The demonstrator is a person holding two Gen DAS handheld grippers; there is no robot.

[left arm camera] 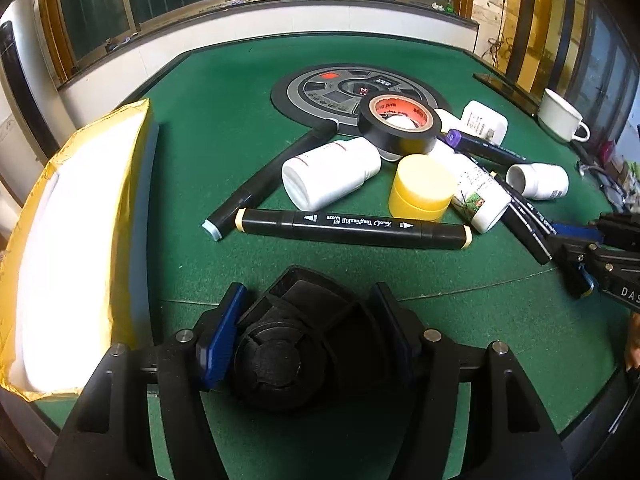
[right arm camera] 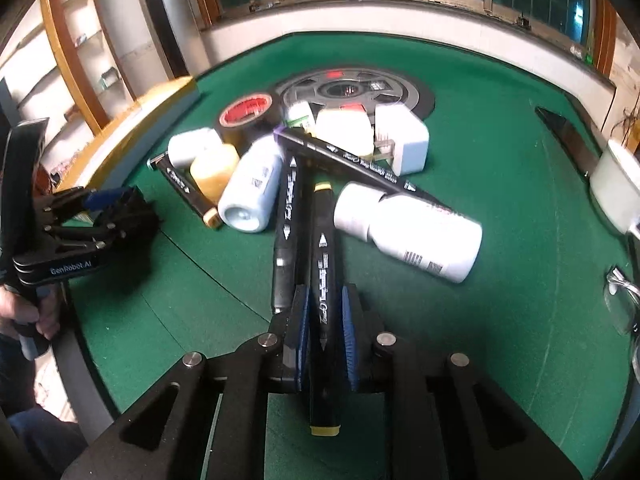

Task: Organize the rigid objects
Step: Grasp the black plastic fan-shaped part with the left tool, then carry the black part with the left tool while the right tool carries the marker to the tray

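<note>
We are holding a black marker with yellow end caps (right arm camera: 323, 308) lengthwise between the blue pads (right arm camera: 350, 336) of our right gripper (right arm camera: 325, 332), which is closing snugly on its barrel; its far end is lying against the heap on the green table (right arm camera: 520, 280). Just beside it another black marker (right arm camera: 285, 216) is lying parallel, and a white bottle (right arm camera: 412, 228) is resting to its right. Our left gripper (left arm camera: 308, 328) is gripping a black round object (left arm camera: 276, 356) between its fingers near the yellow-edged box (left arm camera: 80, 216). Beyond it a yellow-tipped marker (left arm camera: 352, 228), a yellow jar (left arm camera: 420, 188) and a tape roll (left arm camera: 398, 124) are sitting in the pile.
</note>
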